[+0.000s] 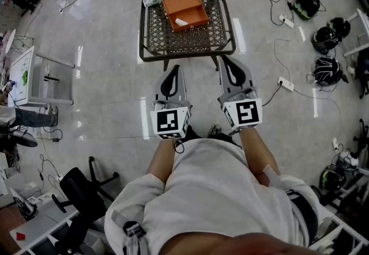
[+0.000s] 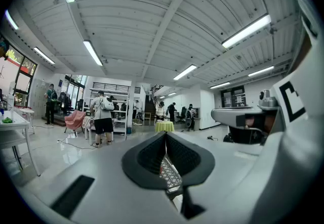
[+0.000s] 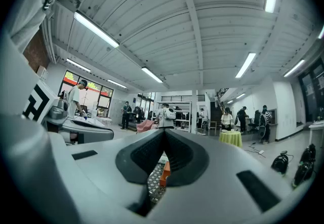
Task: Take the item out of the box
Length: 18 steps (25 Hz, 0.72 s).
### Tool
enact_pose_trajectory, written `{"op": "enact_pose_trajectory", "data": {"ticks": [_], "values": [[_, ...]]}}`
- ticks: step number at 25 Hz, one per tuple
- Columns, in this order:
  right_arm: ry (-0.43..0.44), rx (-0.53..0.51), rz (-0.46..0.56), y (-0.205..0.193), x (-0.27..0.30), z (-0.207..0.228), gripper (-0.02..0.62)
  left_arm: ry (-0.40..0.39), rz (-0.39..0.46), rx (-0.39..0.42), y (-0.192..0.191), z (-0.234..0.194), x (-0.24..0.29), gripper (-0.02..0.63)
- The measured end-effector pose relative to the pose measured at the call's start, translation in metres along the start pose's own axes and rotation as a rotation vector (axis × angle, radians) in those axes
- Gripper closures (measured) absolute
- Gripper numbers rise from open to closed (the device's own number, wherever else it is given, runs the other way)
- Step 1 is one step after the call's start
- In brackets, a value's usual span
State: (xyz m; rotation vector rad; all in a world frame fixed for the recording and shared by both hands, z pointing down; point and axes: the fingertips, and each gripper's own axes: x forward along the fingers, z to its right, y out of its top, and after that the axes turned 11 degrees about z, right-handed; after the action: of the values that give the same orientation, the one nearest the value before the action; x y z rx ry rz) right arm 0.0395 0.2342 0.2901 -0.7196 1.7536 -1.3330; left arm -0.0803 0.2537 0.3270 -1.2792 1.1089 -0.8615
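The white item [image 1: 181, 22] lay in the orange box [image 1: 185, 8] on the surface [image 1: 173, 43], well ahead of both tongs. The left tongs [image 1: 172, 69] and right tongs [image 1: 226, 60] were pressed together, empty. The item looked light and flat; a gentle pinch across its narrow width seemed best.

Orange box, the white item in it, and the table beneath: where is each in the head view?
Orange box [image 1: 187, 4], head view, bare inner floor.
White item [image 1: 181, 21], head view, its middle.
Table [image 1: 184, 41], head view, bare lattice top near the front.
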Motion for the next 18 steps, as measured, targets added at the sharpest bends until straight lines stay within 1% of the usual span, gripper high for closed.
{"op": "enact_pose_trajectory", "data": {"ticks": [4,8,14,18], "values": [[0.008,-0.016,-0.012,-0.006,0.007,-0.004,0.592,-0.003,-0.002,0.001,-0.004,-0.006,0.002,0.595],[0.011,-0.010,-0.004,-0.008,0.016,-0.012,0.591,-0.018,-0.006,-0.010,-0.007,-0.017,0.004,0.595],[0.016,-0.006,-0.012,-0.015,0.030,-0.028,0.591,-0.053,-0.016,-0.034,-0.014,-0.030,0.005,0.595],[0.006,-0.018,-0.017,-0.016,0.045,-0.043,0.591,-0.089,-0.022,-0.040,-0.014,-0.046,0.006,0.595]]}}
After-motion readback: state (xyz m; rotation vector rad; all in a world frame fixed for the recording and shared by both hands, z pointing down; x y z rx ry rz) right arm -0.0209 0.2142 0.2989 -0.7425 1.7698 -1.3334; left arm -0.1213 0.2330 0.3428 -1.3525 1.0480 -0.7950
